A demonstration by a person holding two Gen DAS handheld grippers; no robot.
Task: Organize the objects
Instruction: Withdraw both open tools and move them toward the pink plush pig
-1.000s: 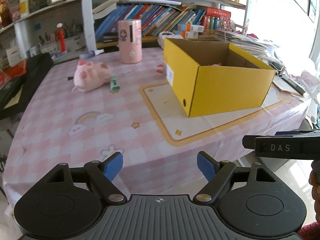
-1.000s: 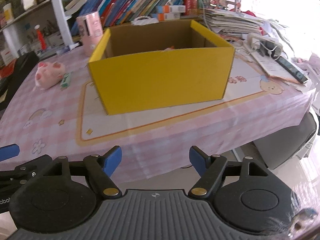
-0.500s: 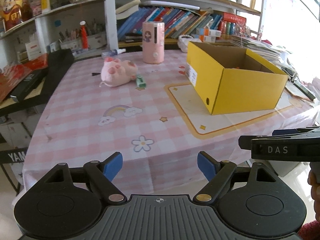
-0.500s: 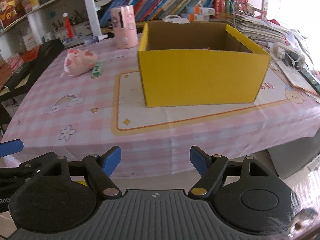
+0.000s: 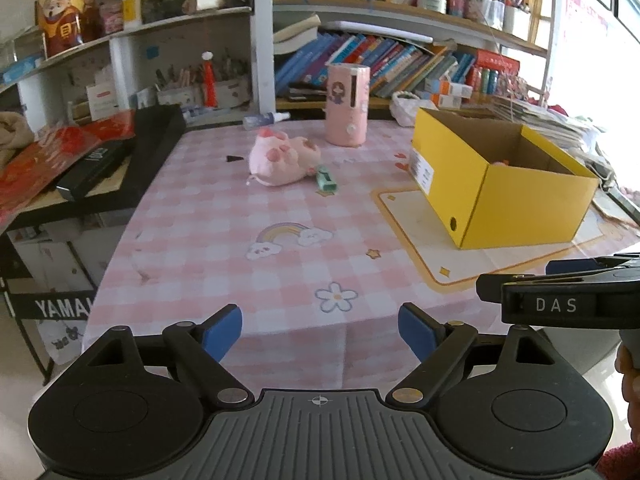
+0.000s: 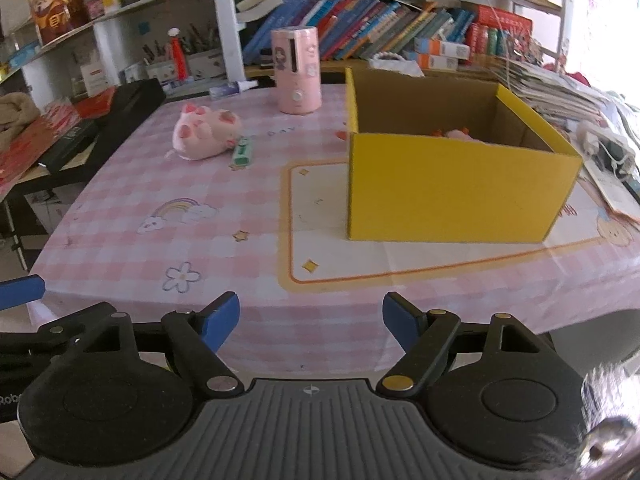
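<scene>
both grippers spread over the near table edge, nothing held

i see the table under its pink checked cloth with rainbow and flower prints (image 5: 224,216) filling both views. the largest thing on it is the open yellow cardboard box (image 6: 452,196), standing on the right side on a cream panel of the cloth; something pink shows low inside it, too hidden for me to name. at the far middle stands an upright pink cylinder with a cartoon girl printed on it (image 5: 347,105). near it, to the left, a pink plush pig (image 5: 282,157) lies on its side, and a small green eraser-like block (image 5: 326,179) lies just beside the pig on the right. my left gripper (image 5: 320,332) and right gripper (image 6: 311,322) hang at the near edge, jaws opening on both, blue pads wide apart with only cloth between them.
</scene>
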